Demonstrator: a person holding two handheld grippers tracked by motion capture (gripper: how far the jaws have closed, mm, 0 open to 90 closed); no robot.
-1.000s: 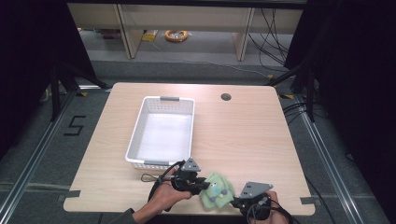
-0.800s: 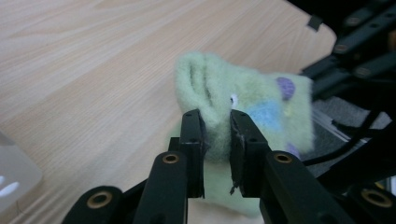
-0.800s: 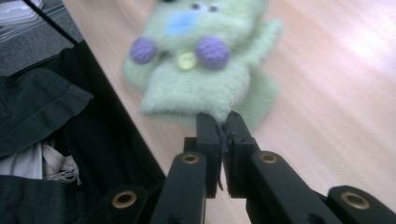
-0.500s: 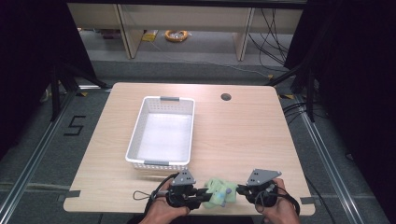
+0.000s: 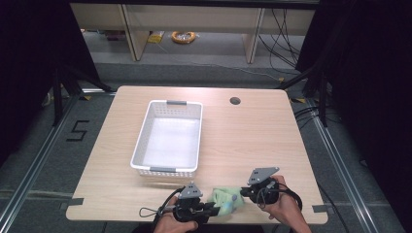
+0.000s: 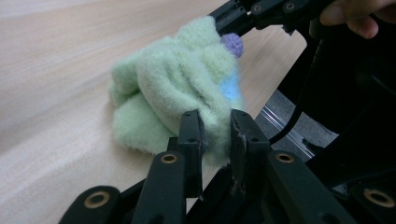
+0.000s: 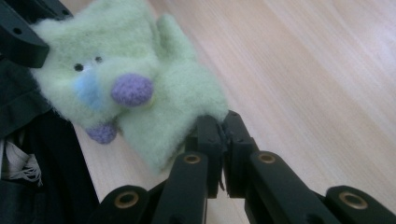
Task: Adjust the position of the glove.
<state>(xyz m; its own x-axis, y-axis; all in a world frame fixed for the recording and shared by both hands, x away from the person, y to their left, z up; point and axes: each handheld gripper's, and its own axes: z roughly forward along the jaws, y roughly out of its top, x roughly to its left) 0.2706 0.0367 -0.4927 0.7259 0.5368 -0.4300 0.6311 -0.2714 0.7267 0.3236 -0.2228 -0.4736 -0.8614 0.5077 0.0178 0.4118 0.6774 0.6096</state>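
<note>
Two grippers at near tabletop edge. Left gripper fingers pinched onto green plush toy; right gripper fingers nearly closed, nipping its other edge. White basket just beyond, apart.

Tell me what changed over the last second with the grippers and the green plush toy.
The right gripper moved in from the table's near edge and now pinches one side of the green plush toy. The left gripper keeps its hold on the other side, having slid back toward the near edge with the toy. The white basket stayed where it was.
</note>
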